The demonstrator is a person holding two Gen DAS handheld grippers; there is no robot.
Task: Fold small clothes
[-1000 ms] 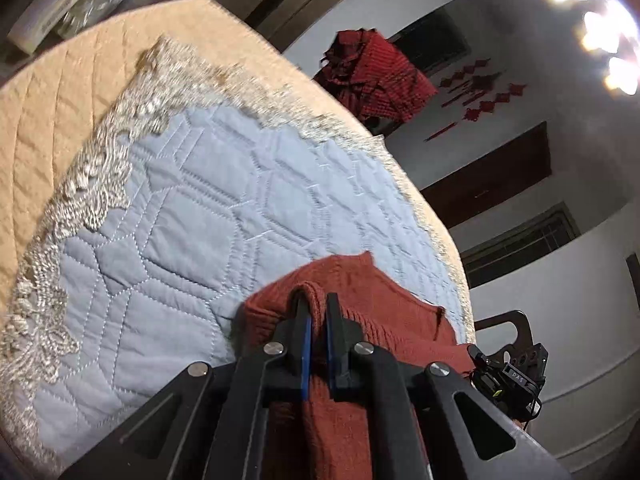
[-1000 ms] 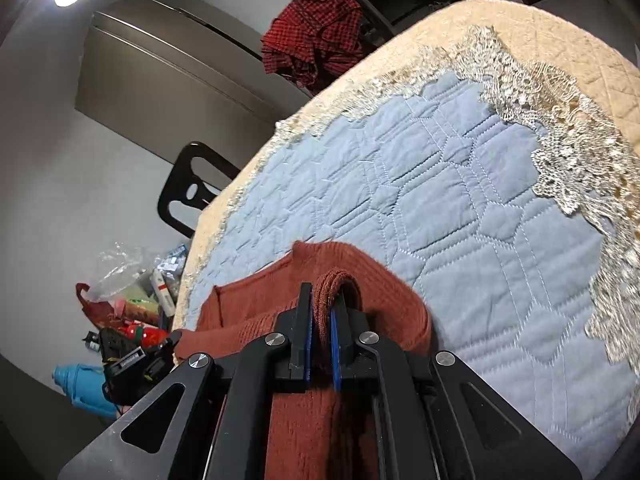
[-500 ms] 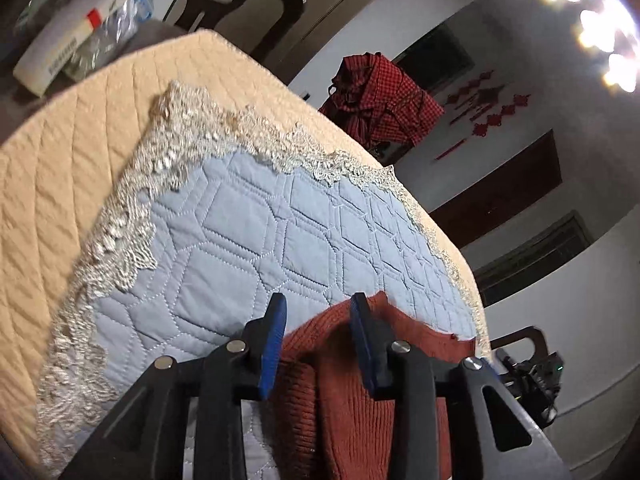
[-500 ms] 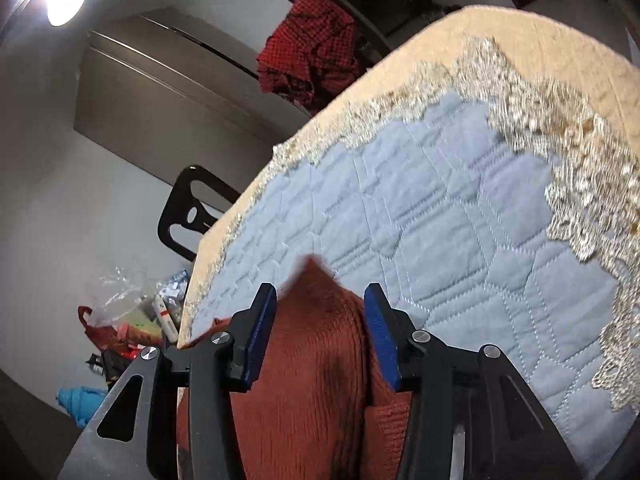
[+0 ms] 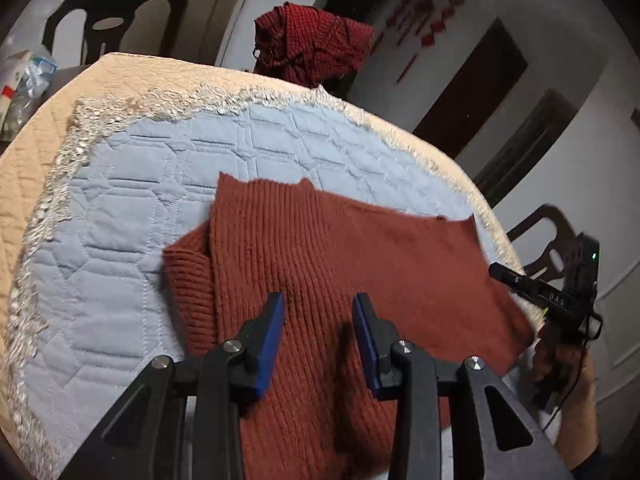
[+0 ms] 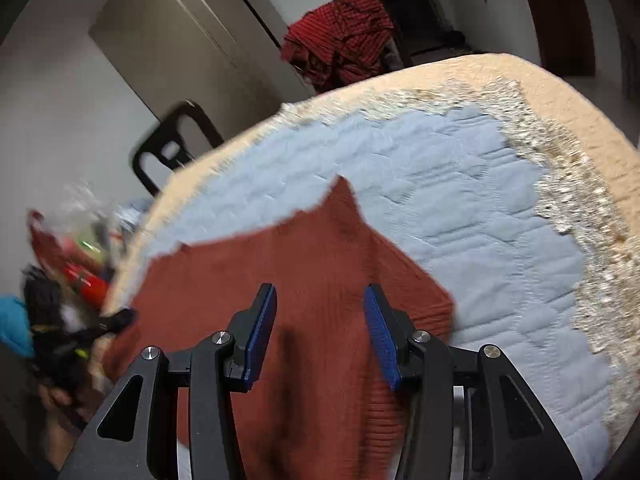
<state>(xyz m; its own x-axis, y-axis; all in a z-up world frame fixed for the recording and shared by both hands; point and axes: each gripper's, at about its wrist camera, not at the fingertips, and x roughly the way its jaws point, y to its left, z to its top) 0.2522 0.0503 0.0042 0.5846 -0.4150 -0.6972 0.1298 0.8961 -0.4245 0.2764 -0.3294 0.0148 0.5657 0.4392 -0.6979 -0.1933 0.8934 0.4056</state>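
Left wrist view: the left gripper hovers over the rust-red knitted sweater, its blue-padded jaws apart and still opening, grasping nothing; the knit lies beneath the gap, not pinched. The sweater lies folded on the blue quilted cover of the round desk, toward the near right part, one ribbed edge poking out at the left of the fold. At the right edge the right gripper shows beside a hand. In the right wrist view the right gripper likewise has its jaws released above the sweater. Beyond the desk's far rim a red checked garment hangs over a chair, and a black chair stands far left.
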